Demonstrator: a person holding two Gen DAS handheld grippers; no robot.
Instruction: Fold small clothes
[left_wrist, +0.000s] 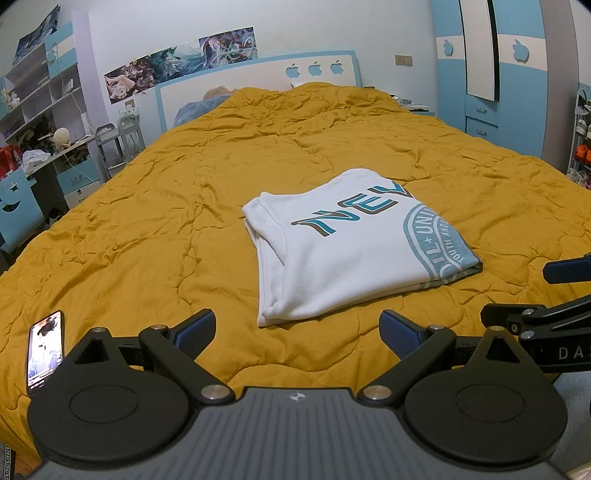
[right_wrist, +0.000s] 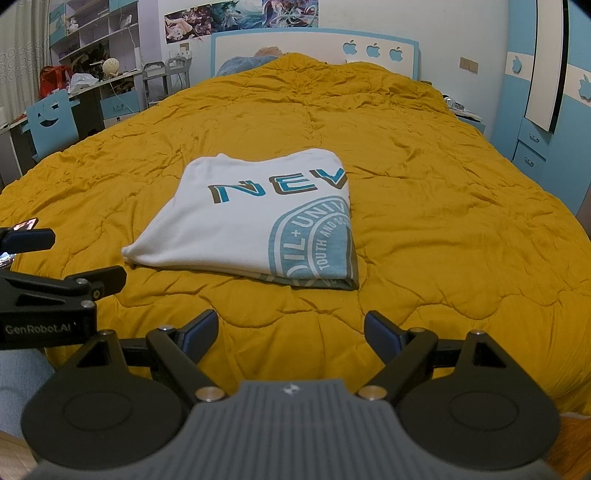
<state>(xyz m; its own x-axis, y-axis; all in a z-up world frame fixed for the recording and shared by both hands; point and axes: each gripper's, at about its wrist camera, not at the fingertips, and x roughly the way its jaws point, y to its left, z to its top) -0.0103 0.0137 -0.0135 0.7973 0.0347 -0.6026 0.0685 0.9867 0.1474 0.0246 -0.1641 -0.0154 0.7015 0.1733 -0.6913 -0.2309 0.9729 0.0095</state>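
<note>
Both claws, left (left_wrist: 297, 332) and right (right_wrist: 291, 332), gape empty before a folded shirt (left_wrist: 343, 243); soft, light cloth, best pinched at its edges.

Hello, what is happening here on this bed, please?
A person holds two handheld grippers above the near edge of a bed with a mustard quilt. A white T-shirt with teal print lies on it, already folded into a compact rectangle. The left gripper and the right gripper are both open, holding nothing. A phone lies at the quilt's left edge.
</note>
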